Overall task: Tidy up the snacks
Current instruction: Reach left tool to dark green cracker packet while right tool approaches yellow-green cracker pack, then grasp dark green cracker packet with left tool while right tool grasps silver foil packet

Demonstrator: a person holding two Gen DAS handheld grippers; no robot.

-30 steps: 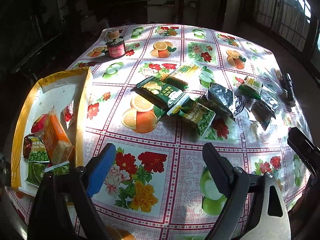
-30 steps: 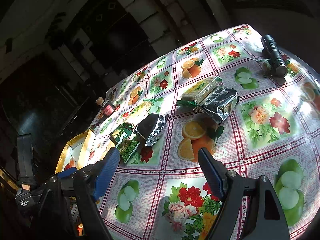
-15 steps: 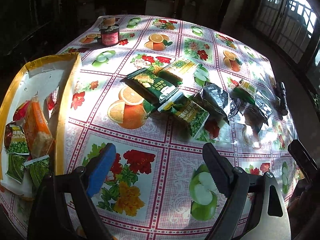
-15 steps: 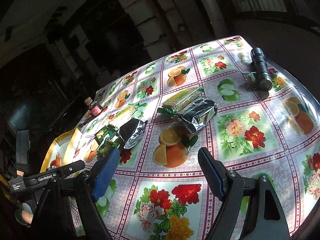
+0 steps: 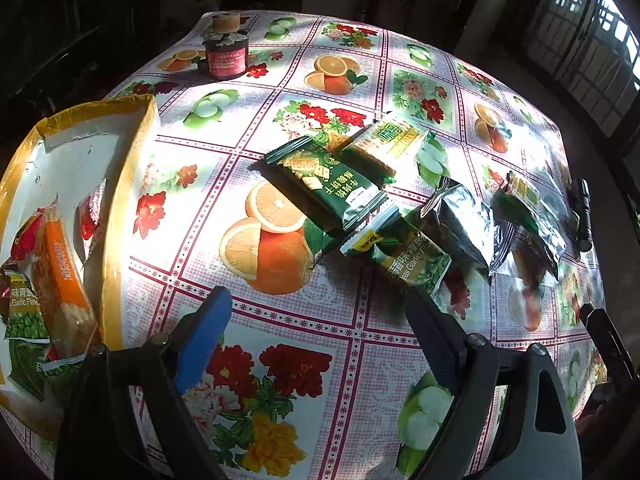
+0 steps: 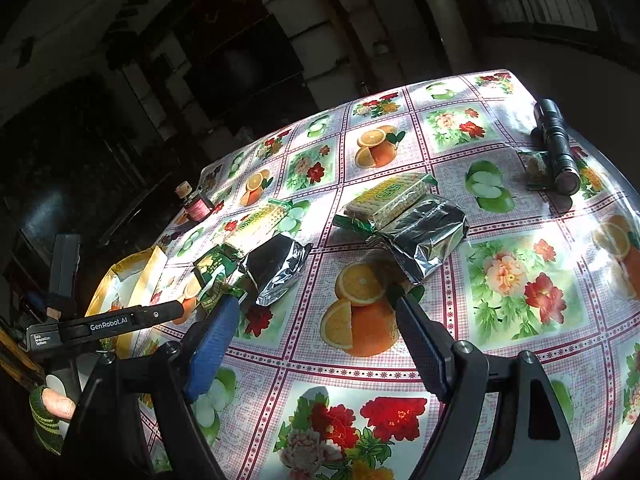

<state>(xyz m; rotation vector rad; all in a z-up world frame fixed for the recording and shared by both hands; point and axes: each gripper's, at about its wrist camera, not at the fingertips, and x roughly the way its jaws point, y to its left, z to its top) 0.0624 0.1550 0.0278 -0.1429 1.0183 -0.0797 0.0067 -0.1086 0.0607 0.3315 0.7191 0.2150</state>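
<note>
Left gripper and right gripper — fingers wide (nothing held) — above scattered snack packets.

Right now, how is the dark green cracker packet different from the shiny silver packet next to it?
The dark green cracker packet has printed crackers and writing on it; the shiny silver packet shows only plain crinkly foil. The green packet lies fairly flat, while the silver one looks puffier and more wrinkled. The green one sits nearer the yellow box; the silver one lies farther from it. Both rest on the flowery tablecloth, untouched.
</note>
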